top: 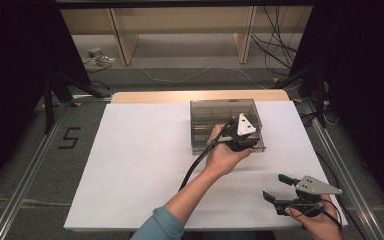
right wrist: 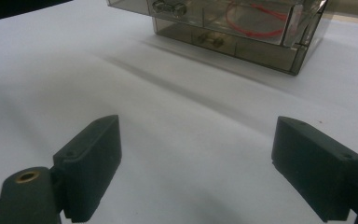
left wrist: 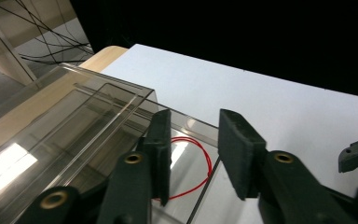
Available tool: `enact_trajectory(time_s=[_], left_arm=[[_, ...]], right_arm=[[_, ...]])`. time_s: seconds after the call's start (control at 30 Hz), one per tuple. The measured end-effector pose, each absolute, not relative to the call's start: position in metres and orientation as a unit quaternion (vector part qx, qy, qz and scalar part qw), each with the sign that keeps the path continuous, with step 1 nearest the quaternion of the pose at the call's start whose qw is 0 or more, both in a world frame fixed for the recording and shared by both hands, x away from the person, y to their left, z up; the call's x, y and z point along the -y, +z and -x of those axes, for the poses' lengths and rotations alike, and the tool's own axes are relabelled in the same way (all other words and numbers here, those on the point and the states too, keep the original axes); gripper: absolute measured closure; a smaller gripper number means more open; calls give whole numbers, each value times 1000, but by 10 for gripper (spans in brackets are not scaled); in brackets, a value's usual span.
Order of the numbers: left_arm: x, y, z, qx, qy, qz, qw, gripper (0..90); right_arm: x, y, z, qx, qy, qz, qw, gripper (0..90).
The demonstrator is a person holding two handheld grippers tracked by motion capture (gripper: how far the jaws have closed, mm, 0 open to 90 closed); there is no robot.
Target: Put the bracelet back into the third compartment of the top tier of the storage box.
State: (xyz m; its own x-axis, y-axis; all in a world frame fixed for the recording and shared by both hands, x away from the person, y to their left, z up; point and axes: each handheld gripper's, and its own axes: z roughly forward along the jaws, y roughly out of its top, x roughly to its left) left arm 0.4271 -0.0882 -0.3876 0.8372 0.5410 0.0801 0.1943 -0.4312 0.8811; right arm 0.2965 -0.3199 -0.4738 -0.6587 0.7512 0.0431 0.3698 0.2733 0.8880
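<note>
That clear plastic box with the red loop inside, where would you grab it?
Probably by the upright corner wall of the clear box, from above: the left gripper already straddles that thin edge, one jaw inside by the red loop, one outside.

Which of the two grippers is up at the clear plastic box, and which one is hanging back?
The left gripper is at the clear plastic box, its jaws open over the near right corner. The right gripper sits apart, low near the table's front edge, jaws wide open.
</note>
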Motion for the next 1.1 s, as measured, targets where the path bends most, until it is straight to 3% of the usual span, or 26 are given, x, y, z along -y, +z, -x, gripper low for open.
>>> enact_trajectory(time_s=[0.3,1.1], left_arm=[[52,-382,-419,-266,176,-812,488,387],[-46,-390,-379,-298,215,-798,477,269]], right_arm=[[319,-474,-297,-774,481,-360,201,161],[318,-475,-297,-774,481,-360,201,161]])
